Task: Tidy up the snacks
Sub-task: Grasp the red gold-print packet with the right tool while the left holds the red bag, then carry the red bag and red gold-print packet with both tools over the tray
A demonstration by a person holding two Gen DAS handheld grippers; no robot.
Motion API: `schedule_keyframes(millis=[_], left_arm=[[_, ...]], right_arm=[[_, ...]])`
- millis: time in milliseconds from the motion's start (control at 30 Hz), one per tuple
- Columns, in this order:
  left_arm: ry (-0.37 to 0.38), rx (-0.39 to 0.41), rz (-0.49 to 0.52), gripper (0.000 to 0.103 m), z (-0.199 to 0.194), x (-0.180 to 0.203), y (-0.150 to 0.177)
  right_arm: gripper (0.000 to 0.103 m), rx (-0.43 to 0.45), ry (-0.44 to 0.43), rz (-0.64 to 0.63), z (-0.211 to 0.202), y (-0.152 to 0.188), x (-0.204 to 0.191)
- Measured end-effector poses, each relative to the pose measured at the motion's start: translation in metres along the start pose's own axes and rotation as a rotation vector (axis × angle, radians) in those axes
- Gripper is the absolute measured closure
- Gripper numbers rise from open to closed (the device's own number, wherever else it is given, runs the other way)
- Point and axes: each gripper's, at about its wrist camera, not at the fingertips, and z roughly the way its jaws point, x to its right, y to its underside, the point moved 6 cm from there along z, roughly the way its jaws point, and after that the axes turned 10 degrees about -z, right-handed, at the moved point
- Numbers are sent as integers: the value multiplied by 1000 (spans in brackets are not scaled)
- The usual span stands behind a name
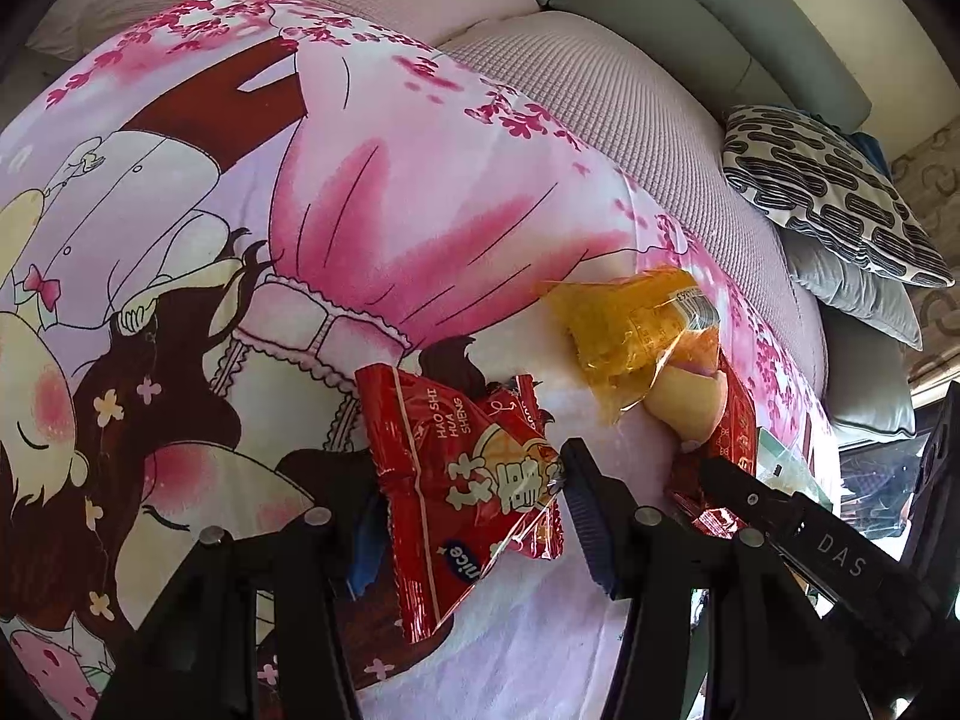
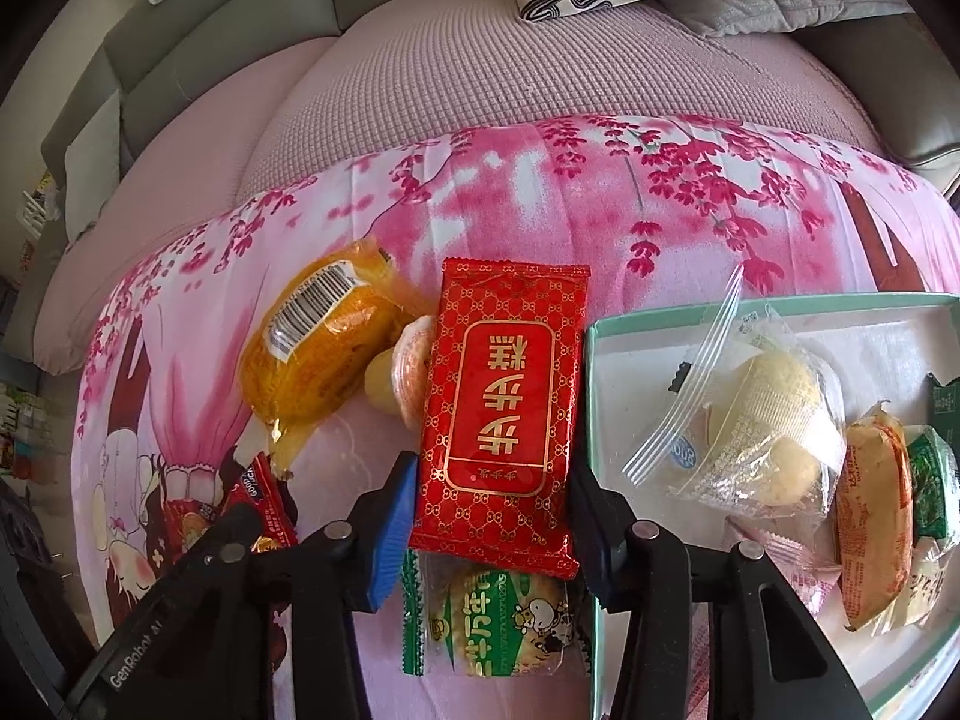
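A red peanut packet [image 1: 468, 480] hangs between the fingers of my left gripper [image 1: 468, 468], which is shut on it just above the pink cartoon blanket [image 1: 360, 210]. In the right wrist view my right gripper [image 2: 492, 468] is shut on a red packet with gold pattern [image 2: 504, 396], its pads against both long sides. Left of that packet lie a yellow packet with a barcode [image 2: 324, 348] and a small pale round sweet [image 2: 408, 372]. A green biscuit packet [image 2: 492, 618] lies under the right gripper. The left wrist view shows the right gripper's finger [image 1: 738, 492] beside the yellow packet [image 1: 636, 324].
A white tray with a mint rim [image 2: 591, 396] sits at the right and holds several snacks, among them a clear bag with a pale cake [image 2: 768, 420] and an orange packet [image 2: 870, 516]. Behind the blanket are a sofa seat [image 2: 540, 72] and a black-and-white cushion [image 1: 828, 192].
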Motion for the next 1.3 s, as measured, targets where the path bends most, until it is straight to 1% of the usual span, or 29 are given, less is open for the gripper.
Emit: schedule_keyframes(millis=[200, 367, 500, 733, 933, 1133, 1300], left_arm=[[38, -23, -9, 48, -3, 0, 9], [63, -30, -6, 48, -10, 3, 16], [75, -17, -1, 48, -19, 5, 18], [66, 19, 27, 48, -32, 12, 18], [52, 55, 73, 48, -41, 26, 22], [58, 95, 135, 48, -56, 47, 32], [102, 90, 199, 48, -63, 77, 50]], right_arm=[[54, 18, -18, -23, -13, 27, -6], [54, 36, -70, -3, -23, 51, -12], [54, 67, -85, -5, -37, 67, -12], [54, 112, -124, 11, -52, 92, -3], [54, 156, -184, 29, -62, 99, 4], [54, 222, -215, 42, -85, 99, 10], [54, 253, -222, 66, -96, 101, 23]])
